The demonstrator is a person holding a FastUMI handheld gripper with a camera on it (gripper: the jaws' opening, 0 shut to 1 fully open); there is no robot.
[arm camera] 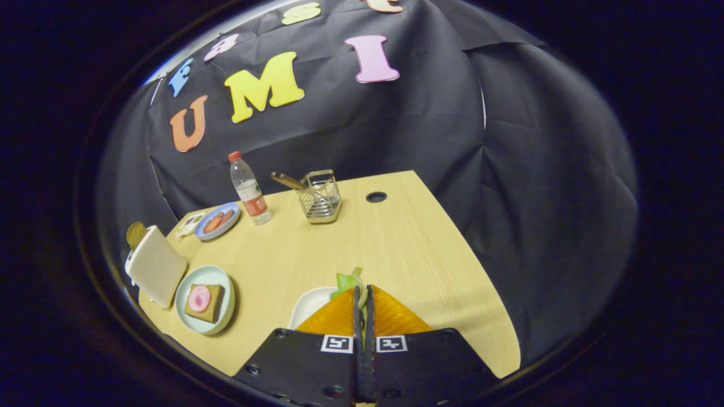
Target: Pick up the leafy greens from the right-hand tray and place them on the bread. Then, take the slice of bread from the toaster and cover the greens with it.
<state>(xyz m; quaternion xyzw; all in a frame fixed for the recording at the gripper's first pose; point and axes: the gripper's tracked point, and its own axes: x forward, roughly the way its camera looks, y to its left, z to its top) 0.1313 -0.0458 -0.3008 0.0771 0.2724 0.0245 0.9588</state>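
My gripper [362, 289] is shut on the leafy greens [349, 281], whose pale green leaf sticks out past the fingertips. A white tray [308, 305] lies on the wooden table just under and left of the fingers. Further left, a pale green plate [185, 299] carries a slice of bread [210, 304] with a pink round slice on top. Beside that plate stands a cream toaster [155, 265], and a brown slice of bread [136, 233] pokes out of its top.
At the back of the table are a blue plate with sausages [217, 221], a water bottle [249, 189] and a wire holder with utensils [319, 198]. A cable hole [376, 196] sits near the far edge. The table edge [481, 271] curves away on the right.
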